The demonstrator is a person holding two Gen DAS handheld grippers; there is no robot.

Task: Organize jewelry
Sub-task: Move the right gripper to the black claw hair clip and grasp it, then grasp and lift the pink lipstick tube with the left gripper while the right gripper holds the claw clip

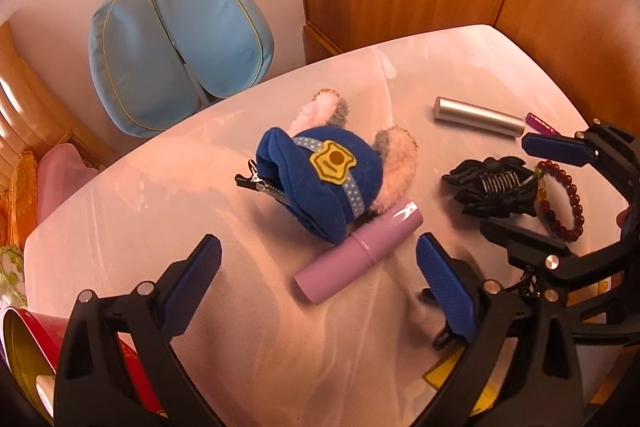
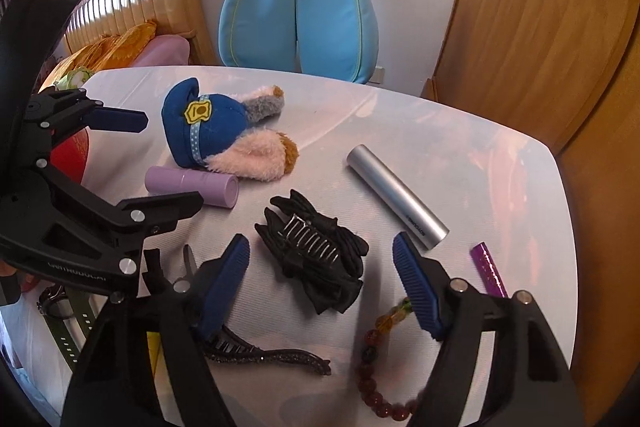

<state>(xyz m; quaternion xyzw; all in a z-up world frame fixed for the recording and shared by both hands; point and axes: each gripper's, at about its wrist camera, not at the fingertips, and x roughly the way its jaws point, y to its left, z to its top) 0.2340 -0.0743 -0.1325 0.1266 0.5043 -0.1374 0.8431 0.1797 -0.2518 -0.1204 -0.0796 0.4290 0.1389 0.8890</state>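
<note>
On the white table (image 2: 500,187) lies a black bow hair claw (image 2: 316,259). My right gripper (image 2: 320,285) stands open around it, and neither blue pad touches it. A dark red bead bracelet (image 2: 376,359) curls under the right finger. In the left wrist view my left gripper (image 1: 320,279) is open just short of a lilac tube (image 1: 356,255), which leans against a plush blue police cap with rabbit ears (image 1: 320,175). That view also shows the right gripper (image 1: 536,191) over the bow claw (image 1: 492,187) and the bracelet (image 1: 564,203).
A silver tube (image 2: 396,197) and a glittery purple tube (image 2: 488,269) lie at the right. A flat black hair clip (image 2: 272,357), small scissors (image 2: 188,263) and a green-strapped watch (image 2: 68,323) sit near the front. A red tin (image 1: 28,339) stands left. A blue chair back (image 1: 180,39) is beyond the table.
</note>
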